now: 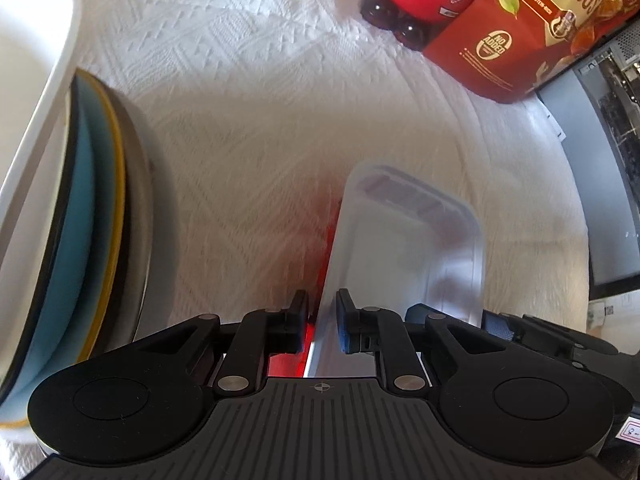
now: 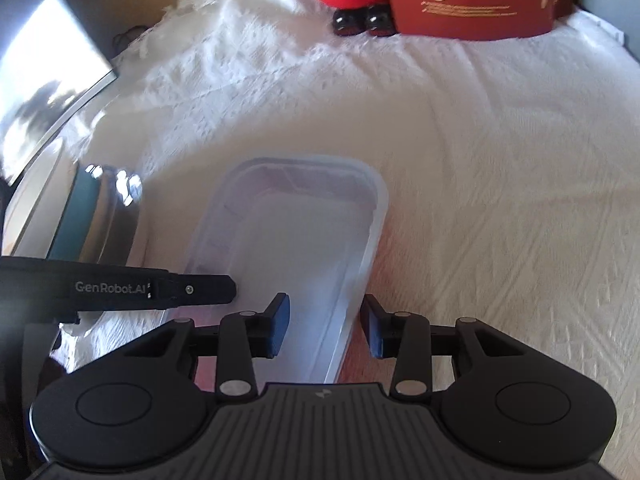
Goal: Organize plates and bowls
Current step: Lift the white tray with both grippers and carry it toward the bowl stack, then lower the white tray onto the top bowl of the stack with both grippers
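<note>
Clear plastic tray [image 2: 296, 248] lay on white cloth [image 2: 480, 200], right of stacked plates [image 1: 92, 216]. Left gripper [image 1: 322, 330] pinched its near-left rim. Right gripper [image 2: 325, 326] straddled its near-right rim, jaws apart, pads not touching.

Plate stack [image 1: 92, 216] left of tray [image 1: 404, 248] – box [image 1: 532, 32] behind

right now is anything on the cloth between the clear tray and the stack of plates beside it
Nothing visible does. The left gripper is shut on the rim of the clear tray, and only bare white cloth lies between the tray and the plate stack. The right gripper straddles the tray's other rim, pads not touching it.
</note>
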`<state>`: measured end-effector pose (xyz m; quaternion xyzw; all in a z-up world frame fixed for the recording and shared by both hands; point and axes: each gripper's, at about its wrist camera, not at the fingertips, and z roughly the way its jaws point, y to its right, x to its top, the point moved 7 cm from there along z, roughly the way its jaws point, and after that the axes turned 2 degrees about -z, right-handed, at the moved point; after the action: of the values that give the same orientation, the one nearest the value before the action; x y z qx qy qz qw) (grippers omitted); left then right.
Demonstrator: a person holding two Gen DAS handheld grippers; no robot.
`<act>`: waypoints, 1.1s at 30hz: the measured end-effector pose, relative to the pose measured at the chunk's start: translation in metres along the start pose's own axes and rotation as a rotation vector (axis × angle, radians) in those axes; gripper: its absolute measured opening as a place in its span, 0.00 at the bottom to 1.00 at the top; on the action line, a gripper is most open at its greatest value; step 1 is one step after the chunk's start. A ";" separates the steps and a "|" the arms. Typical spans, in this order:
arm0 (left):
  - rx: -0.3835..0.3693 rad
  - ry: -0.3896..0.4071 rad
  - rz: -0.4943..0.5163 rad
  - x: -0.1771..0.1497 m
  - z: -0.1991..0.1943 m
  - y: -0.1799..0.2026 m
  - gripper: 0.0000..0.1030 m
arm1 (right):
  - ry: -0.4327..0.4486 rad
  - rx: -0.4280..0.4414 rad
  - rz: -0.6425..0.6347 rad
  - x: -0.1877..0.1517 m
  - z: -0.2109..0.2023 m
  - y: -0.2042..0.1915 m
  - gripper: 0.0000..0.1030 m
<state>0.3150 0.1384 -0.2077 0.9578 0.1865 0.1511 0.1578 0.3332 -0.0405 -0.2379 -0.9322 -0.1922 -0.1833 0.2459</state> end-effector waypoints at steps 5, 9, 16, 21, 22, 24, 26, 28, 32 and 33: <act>0.007 0.043 0.026 0.001 -0.018 0.002 0.16 | 0.001 -0.021 0.009 0.003 0.000 -0.001 0.29; -0.045 0.092 0.016 0.009 -0.057 0.007 0.16 | 0.032 -0.016 0.010 0.009 -0.018 -0.007 0.28; -0.105 0.264 0.056 0.033 -0.163 0.008 0.17 | 0.242 0.030 -0.078 0.055 -0.092 -0.051 0.28; -0.113 0.321 0.036 0.046 -0.212 -0.024 0.17 | 0.323 0.106 -0.145 0.081 -0.122 -0.099 0.28; -0.108 0.327 0.028 0.047 -0.217 -0.034 0.17 | 0.330 0.118 -0.162 0.083 -0.123 -0.110 0.28; -0.084 0.319 0.001 0.048 -0.225 -0.053 0.17 | 0.336 0.132 -0.200 0.084 -0.124 -0.128 0.28; -0.061 0.315 -0.021 0.048 -0.229 -0.073 0.17 | 0.330 0.151 -0.241 0.084 -0.117 -0.149 0.28; -0.062 0.306 -0.048 0.048 -0.233 -0.091 0.17 | 0.308 0.170 -0.270 0.084 -0.108 -0.165 0.28; -0.059 0.294 -0.098 0.043 -0.236 -0.118 0.17 | 0.263 0.193 -0.305 0.087 -0.090 -0.189 0.28; -0.054 0.290 -0.107 0.042 -0.235 -0.122 0.17 | 0.251 0.199 -0.308 0.088 -0.085 -0.193 0.28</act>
<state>0.2327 0.3205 -0.0296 0.9100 0.2542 0.2842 0.1629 0.3010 0.0936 -0.0560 -0.8329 -0.3174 -0.3133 0.3276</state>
